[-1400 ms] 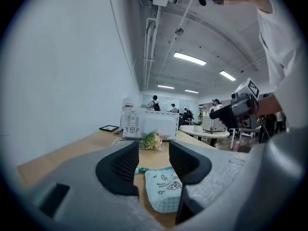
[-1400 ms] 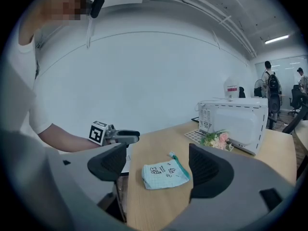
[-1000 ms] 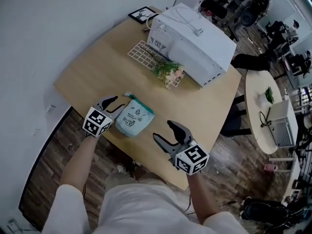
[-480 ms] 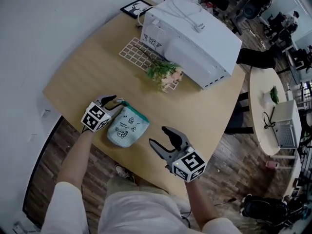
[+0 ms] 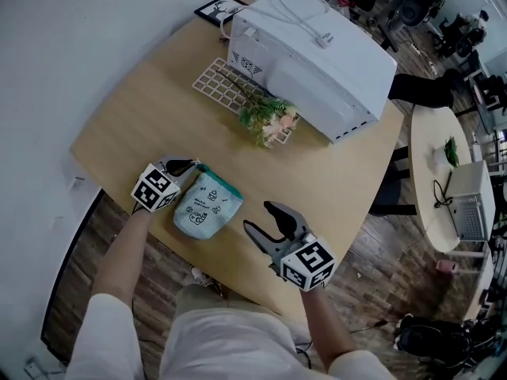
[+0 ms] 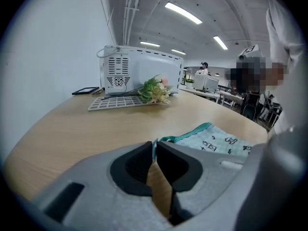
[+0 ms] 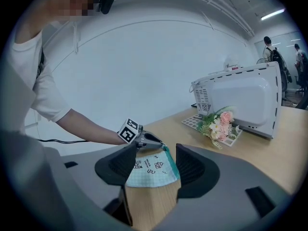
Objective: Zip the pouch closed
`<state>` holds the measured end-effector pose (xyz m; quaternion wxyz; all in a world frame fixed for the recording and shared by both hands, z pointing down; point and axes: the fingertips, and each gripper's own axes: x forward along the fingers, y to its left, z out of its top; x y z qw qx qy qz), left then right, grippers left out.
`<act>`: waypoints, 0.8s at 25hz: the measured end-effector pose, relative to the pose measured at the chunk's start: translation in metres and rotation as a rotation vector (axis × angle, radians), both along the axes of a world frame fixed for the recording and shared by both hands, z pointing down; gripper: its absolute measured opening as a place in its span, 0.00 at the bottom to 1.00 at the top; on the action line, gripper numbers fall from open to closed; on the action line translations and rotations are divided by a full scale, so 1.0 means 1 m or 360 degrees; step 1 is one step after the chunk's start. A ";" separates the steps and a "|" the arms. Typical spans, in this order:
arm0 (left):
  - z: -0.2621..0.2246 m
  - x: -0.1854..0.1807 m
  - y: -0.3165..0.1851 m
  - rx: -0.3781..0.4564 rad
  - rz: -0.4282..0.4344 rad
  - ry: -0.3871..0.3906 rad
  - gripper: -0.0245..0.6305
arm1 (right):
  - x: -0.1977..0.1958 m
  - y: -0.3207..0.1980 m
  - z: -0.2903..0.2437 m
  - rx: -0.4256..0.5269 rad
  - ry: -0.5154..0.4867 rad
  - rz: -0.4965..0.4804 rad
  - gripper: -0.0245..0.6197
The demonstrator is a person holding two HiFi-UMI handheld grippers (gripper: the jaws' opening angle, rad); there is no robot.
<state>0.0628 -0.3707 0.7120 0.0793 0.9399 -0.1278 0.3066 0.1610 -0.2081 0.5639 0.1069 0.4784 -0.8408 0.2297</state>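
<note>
Head view: left claw [image 5: 187, 165], angled downward, is closing on the top corner of the pouch [image 5: 207, 206], which lies near the surface's [image 5: 150, 109] front edge. Right claw [image 5: 259, 216] hovers open, apart from it.

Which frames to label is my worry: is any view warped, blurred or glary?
Head view: sharp, evenly lit, the table edges bowed by the lens. Left gripper view: dark corners, ceiling strip lights bright, a mosaic patch at right. Right gripper view: same vignette, pouch crisp, another patch top left.
</note>
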 end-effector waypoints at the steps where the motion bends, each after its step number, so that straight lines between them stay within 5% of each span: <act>1: 0.000 0.000 0.001 -0.0008 -0.0003 0.0005 0.09 | -0.001 0.000 -0.001 0.0006 -0.0001 -0.0006 0.45; 8: -0.019 -0.002 0.020 -0.0007 0.0026 0.0077 0.07 | -0.009 0.006 -0.010 0.0043 0.0008 -0.0050 0.40; 10: -0.028 -0.004 0.031 -0.0032 0.0041 0.0140 0.07 | -0.014 0.009 -0.012 0.0056 0.0028 -0.0105 0.30; 20: -0.118 -0.031 0.100 -0.0039 0.0236 0.0553 0.06 | -0.051 0.014 -0.048 0.0178 0.0068 -0.0317 0.18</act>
